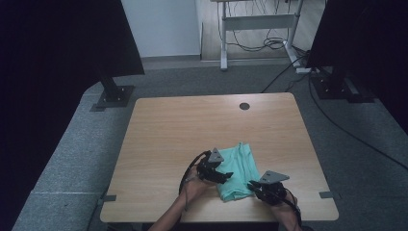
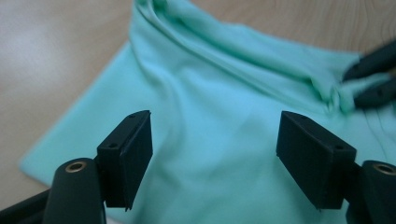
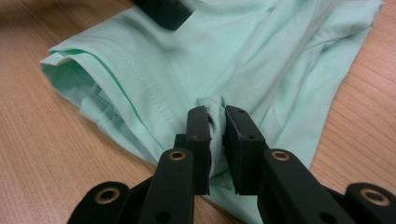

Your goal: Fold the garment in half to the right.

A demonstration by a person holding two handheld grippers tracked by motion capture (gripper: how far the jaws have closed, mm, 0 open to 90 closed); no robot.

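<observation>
Mint cloth (image 1: pixel 236 171) lies folded on the desk (image 1: pixel 173 134), near its front edge, a bit right of centre. It's bunched into ridges along the far side, and stitched hems are stacked at the corner nearest the right gripper.

Right gripper (image 3: pixel 216 122): jaws nearly closed, pinching a small pleat of cloth between the pads. In the high view it sits at the cloth's front right corner (image 1: pixel 254 185), low on the desk.

Left gripper (image 2: pixel 215 140): jaws wide apart, nothing between the pads, not touching the cloth. It hangs just above the flat middle of the cloth (image 2: pixel 210 107). In the high view it's over the cloth's left edge (image 1: pixel 226 175), with the hand (image 1: pixel 195 185) coming in from the bottom.

From the left gripper view, the right gripper's jaw tips (image 2: pixel 373 77) show at the far right, clamped on a gathered fold. The two grippers are near each other, not touching.
</observation>
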